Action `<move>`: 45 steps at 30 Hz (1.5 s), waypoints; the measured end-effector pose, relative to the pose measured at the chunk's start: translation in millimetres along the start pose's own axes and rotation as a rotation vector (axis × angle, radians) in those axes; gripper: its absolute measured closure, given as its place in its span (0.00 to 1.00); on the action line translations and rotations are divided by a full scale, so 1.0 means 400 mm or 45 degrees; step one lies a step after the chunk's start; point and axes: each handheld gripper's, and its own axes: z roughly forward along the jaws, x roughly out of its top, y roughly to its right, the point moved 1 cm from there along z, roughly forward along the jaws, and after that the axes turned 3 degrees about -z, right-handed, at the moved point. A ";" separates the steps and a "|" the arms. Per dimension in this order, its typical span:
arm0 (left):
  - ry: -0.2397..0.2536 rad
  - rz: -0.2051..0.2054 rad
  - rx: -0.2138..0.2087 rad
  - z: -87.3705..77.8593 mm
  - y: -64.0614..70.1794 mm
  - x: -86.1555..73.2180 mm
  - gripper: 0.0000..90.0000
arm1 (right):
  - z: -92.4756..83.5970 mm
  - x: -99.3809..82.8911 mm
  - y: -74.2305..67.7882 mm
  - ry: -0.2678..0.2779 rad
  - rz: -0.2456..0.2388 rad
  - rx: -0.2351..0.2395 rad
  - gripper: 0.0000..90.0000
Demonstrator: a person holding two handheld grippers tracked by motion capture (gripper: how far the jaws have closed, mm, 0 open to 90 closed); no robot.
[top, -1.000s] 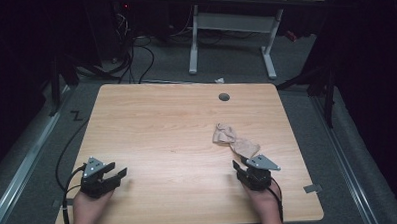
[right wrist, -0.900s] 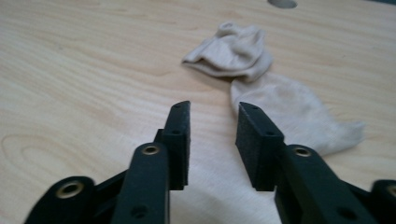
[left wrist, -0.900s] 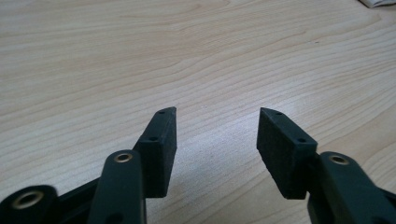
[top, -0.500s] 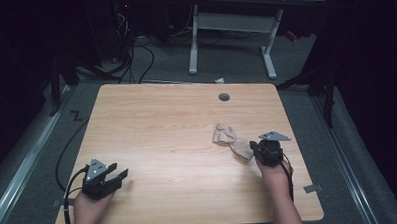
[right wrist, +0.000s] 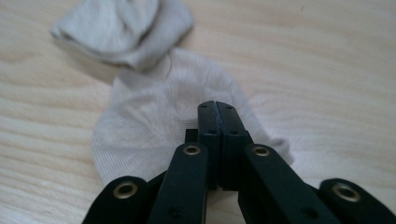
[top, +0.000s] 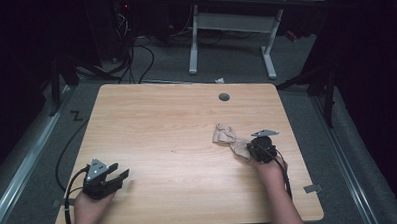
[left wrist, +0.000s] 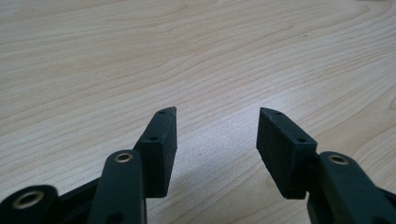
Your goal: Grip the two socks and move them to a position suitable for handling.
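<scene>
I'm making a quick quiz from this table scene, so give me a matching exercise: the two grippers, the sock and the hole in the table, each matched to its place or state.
Things:
1. left gripper
2. right gripper
3. sock
4. hole in the table

Place or state:
A. far edge of the tabletop
B. jaws pressed together
C. jaws apart over bare wood
D. crumpled, lying under shut jaws

Pairs: 1-C, 2-B, 3-D, 4-A

Readable text: we find none in any view.
Table top (top: pixel 177 127): bare wood grain, no label or print.
Sock (right wrist: pixel 154 107): plain pale knit, no brand or tag legible.
Gripper jaws: black, with brass rivets, no markings we can read.
Floor mark (top: pixel 76 116): a dark zigzag shape left of the table; we cannot tell if it is a letter.
</scene>
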 end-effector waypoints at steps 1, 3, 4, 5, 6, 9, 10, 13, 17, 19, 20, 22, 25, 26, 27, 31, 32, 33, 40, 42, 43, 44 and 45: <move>-0.003 0.003 0.000 -0.001 -0.001 0.000 0.54 | -0.001 -0.007 -0.002 0.021 -0.004 -0.002 1.00; 0.000 0.002 0.001 -0.001 -0.001 0.000 0.54 | -0.003 -0.011 -0.003 0.026 -0.001 0.002 1.00; 0.002 0.001 -0.001 -0.002 -0.002 0.000 0.54 | -0.010 -0.022 -0.007 0.037 0.003 0.007 1.00; 0.002 0.001 -0.001 -0.002 -0.002 0.000 0.54 | -0.014 -0.029 -0.008 0.043 0.001 0.010 1.00; -0.001 0.002 -0.003 -0.001 -0.001 -0.001 0.54 | -0.014 -0.029 -0.008 0.043 0.001 0.010 1.00; -0.017 0.009 -0.013 0.004 0.004 -0.002 0.53 | -0.037 -0.059 -0.023 0.062 -0.004 0.022 1.00; -0.018 0.014 -0.012 0.005 0.007 -0.001 0.53 | -0.043 -0.067 -0.032 0.070 -0.018 0.027 1.00; -0.019 0.020 -0.015 0.008 0.012 -0.001 0.53 | -0.061 -0.085 -0.066 0.080 -0.056 0.056 1.00; -0.028 0.036 -0.023 0.010 0.020 0.000 0.53 | -0.077 -0.105 -0.116 0.116 -0.090 0.110 1.00; -0.025 0.036 -0.027 0.012 0.024 0.000 0.53 | -0.082 -0.111 -0.141 0.130 -0.105 0.140 1.00; -0.031 0.043 -0.031 0.012 0.027 -0.001 0.53 | -0.083 -0.112 -0.155 0.138 -0.119 0.156 1.00; -0.032 0.045 -0.030 0.014 0.030 -0.001 0.53 | -0.085 -0.113 -0.184 0.150 -0.152 0.185 1.00; -0.033 0.048 -0.028 0.015 0.034 0.000 0.51 | -0.085 -0.107 -0.236 0.163 -0.200 0.243 1.00; -0.032 0.046 -0.028 0.016 0.035 0.001 0.51 | -0.084 -0.105 -0.249 0.166 -0.212 0.258 1.00; -0.032 0.046 -0.028 0.016 0.035 0.001 0.51 | -0.084 -0.105 -0.249 0.166 -0.212 0.258 1.00; -0.031 0.063 -0.046 0.014 0.044 0.002 0.53 | -0.075 -0.087 -0.334 0.189 -0.306 0.343 1.00; -0.030 0.069 -0.048 0.014 0.048 0.003 0.54 | -0.074 -0.083 -0.349 0.191 -0.322 0.362 1.00; -0.030 0.069 -0.048 0.014 0.048 0.003 0.54 | -0.074 -0.083 -0.349 0.191 -0.322 0.362 1.00; 0.004 0.052 -0.180 0.008 0.092 0.016 0.62 | -0.067 -0.063 -0.457 0.214 -0.433 0.471 1.00; 0.003 0.069 -0.219 0.010 0.118 0.021 0.66 | -0.066 -0.060 -0.477 0.222 -0.462 0.494 1.00; -0.003 0.079 -0.236 0.015 0.130 0.024 0.68 | -0.066 -0.059 -0.487 0.221 -0.467 0.502 1.00; -0.014 0.099 -0.243 0.022 0.143 0.027 0.71 | -0.066 -0.058 -0.495 0.227 -0.480 0.517 1.00; -0.014 0.099 -0.243 0.022 0.143 0.027 0.73 | -0.066 -0.058 -0.503 0.225 -0.483 0.523 1.00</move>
